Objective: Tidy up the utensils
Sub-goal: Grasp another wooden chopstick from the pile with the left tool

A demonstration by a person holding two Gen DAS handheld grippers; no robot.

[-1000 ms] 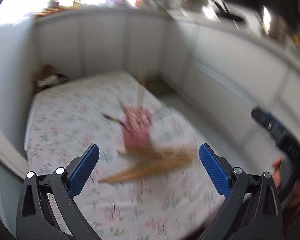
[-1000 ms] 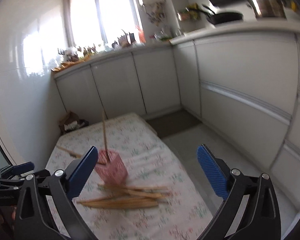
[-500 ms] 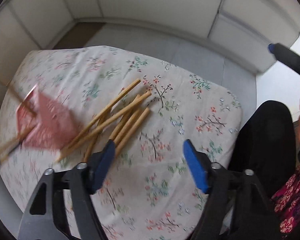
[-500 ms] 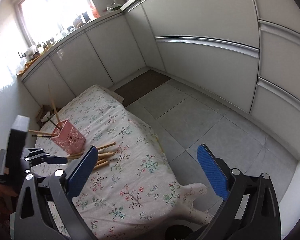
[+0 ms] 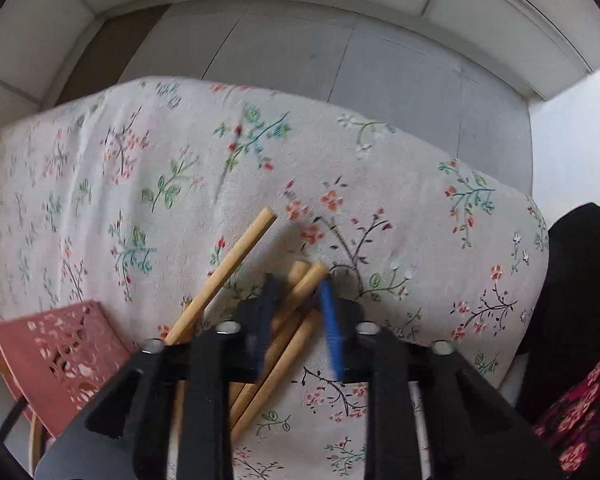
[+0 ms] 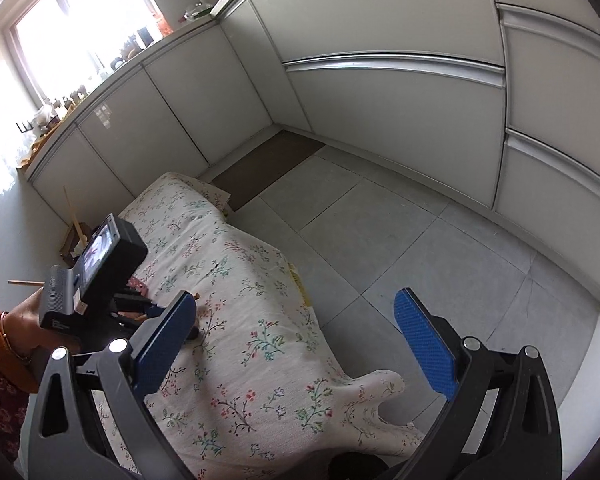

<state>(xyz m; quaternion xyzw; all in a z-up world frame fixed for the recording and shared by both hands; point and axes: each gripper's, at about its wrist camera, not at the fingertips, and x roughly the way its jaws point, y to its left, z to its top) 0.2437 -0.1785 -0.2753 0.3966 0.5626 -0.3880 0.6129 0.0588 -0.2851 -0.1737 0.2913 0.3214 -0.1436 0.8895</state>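
Several wooden chopsticks point(image 5: 236, 256) lie in a loose pile on the floral tablecloth point(image 5: 180, 160). My left gripper point(image 5: 298, 292) points straight down over the pile. Its jaws are closing, and the blue pads squeeze two chopsticks point(image 5: 306, 276) near their ends. A pink perforated holder point(image 5: 64, 356) stands just left of the pile, with a chopstick point(image 6: 74, 216) sticking up from it in the right wrist view. My right gripper point(image 6: 296, 298) hangs open and empty over the table's near right edge, apart from the pile. A hand point(image 6: 24, 312) carries the left gripper's body point(image 6: 100, 264).
White cabinets point(image 6: 380, 112) wrap around a grey tiled floor point(image 6: 420, 240) with a brown mat point(image 6: 268, 164). The cloth point(image 6: 228, 264) drapes over the table's corner. A person's black-clad leg point(image 5: 580, 300) and floral garment point(image 5: 580, 408) are at the table's right side.
The left gripper dropped onto the chopstick pile, tipped to point downward, and its jaws went from wide to narrow around two chopsticks. The right gripper swung right and down, staying open.
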